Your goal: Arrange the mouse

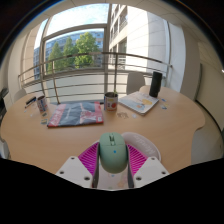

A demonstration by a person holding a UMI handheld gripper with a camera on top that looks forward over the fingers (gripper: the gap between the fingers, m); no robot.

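Mouse held between the fingers of my gripper, over the near edge of the tabletop.

The mouse (pixel 111 151) lies with its long axis along my fingers, nose pointing ahead toward the mouse pad (pixel 75 114). My gripper (pixel 112 160) is closed on it, both pads (pixel 90 158) pressing its flanks. The mouse pad lies ahead and slightly left, mid-tabletop (pixel 170 125); I judge that the direction to carry it.

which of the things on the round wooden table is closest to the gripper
The pale green computer mouse, sitting between the gripper fingers; the patterned mouse pad and mug lie beyond it.
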